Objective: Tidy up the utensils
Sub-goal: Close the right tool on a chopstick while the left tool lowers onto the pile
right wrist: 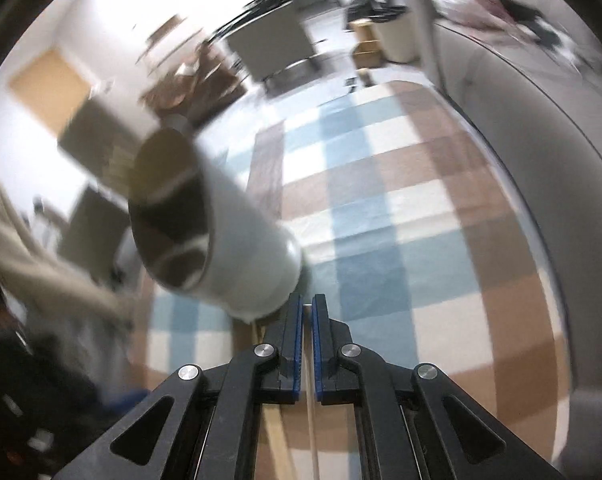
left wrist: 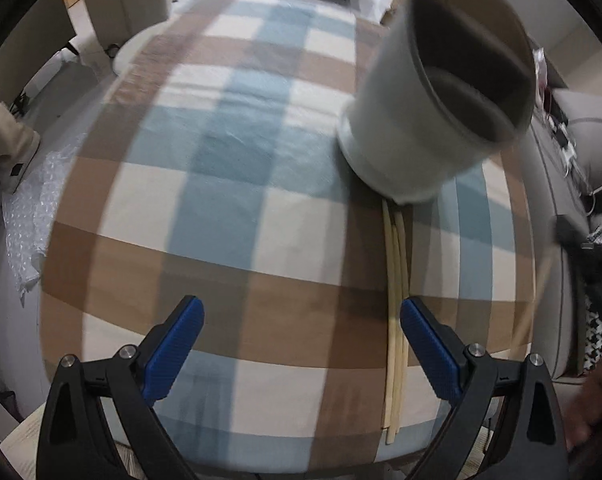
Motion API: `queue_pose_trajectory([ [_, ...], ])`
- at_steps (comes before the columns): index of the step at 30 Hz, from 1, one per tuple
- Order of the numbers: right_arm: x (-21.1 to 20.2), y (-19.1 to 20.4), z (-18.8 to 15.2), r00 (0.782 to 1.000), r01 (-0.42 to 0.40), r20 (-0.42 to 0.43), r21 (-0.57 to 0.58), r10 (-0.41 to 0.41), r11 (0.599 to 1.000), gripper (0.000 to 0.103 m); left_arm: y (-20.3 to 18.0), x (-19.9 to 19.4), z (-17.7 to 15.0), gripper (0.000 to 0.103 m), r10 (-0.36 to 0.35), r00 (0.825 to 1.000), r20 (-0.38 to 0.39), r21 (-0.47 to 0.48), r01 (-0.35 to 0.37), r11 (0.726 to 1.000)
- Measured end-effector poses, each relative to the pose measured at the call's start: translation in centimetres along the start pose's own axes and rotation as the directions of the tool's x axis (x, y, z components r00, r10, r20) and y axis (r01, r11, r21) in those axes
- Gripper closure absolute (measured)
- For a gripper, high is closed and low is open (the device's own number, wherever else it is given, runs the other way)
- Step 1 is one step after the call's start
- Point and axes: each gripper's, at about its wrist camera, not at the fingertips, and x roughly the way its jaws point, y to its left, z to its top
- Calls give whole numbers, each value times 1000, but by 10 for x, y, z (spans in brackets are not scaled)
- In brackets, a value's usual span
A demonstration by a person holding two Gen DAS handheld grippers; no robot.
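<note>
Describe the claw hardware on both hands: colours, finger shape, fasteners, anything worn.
Both match. Left claw: matte black angular linkage arms with triangular cutouts, round silver pivot screws, and finger pads in blue, ribbed plastic. Right claw: same black links and silver screws, with blue pads showing only as thin edges. No cables or markings visible. A beige sleeve appears at the left edge of the right wrist view.

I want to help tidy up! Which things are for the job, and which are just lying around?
For the job:
chopsticks
white cup

Just lying around:
bubble wrap
checked cloth
sofa
</note>
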Motion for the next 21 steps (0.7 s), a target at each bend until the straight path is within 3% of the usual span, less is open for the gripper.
queue_pose_trajectory([
  [3,-17,-17,2,999,-16,39,89,12,996,99,-16,14,-4,7,8,1000,-21,24,-7,1000],
  [7,-21,-46,3,998,-34,68,217,19,976,99,-30,26,-14,8,77,997,-29,53,-76,996],
  [15,-17,-64,0,997,-9,82,266,-13,964,99,-40,41,-27,9,152,988,-43,78,-148,986],
  [21,-15,-58,3,994,-6,105,233,-19,972,99,-49,49,-31,9,160,986,-47,82,-156,984],
])
